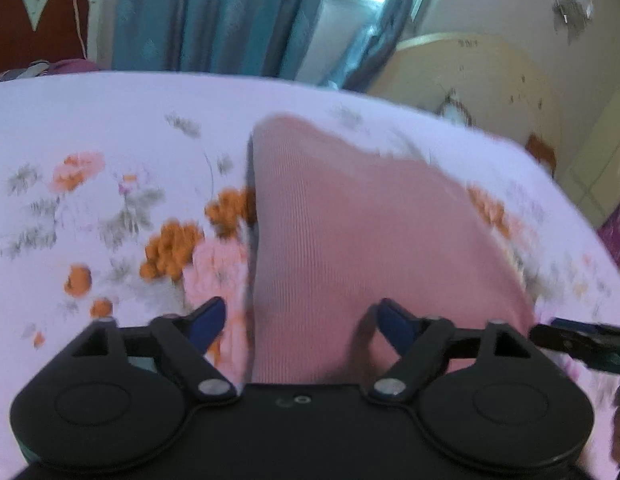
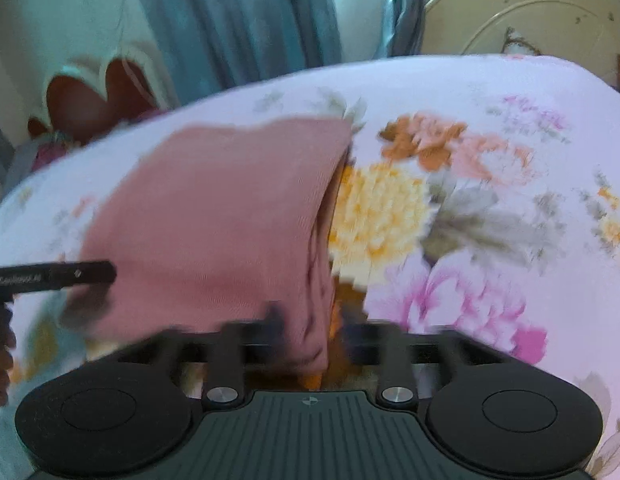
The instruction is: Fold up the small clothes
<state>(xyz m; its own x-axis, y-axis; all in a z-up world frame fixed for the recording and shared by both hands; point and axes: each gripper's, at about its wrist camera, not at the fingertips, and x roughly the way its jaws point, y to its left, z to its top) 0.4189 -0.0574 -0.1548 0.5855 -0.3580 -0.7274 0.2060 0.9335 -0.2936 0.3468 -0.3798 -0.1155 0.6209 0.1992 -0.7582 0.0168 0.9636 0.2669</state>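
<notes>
A folded pink ribbed garment (image 1: 350,240) lies on the floral bedsheet (image 1: 90,120). My left gripper (image 1: 302,324) is open, its blue fingertips (image 1: 208,320) set wide over the garment's near left edge, holding nothing. In the right wrist view the garment (image 2: 214,220) lies left of centre with its layered edge facing right. My right gripper (image 2: 314,320) is blurred; its fingers stand close on either side of the garment's near right corner, and I cannot tell whether they grip it. The left gripper's black body (image 2: 50,276) shows at the left edge.
The bed's floral sheet (image 2: 470,200) stretches right and left of the garment. Blue curtains (image 1: 214,12) and a window hang behind the bed. A cream round headboard (image 1: 490,80) stands at the back right. A red-and-white cushion (image 1: 42,20) is at the back left.
</notes>
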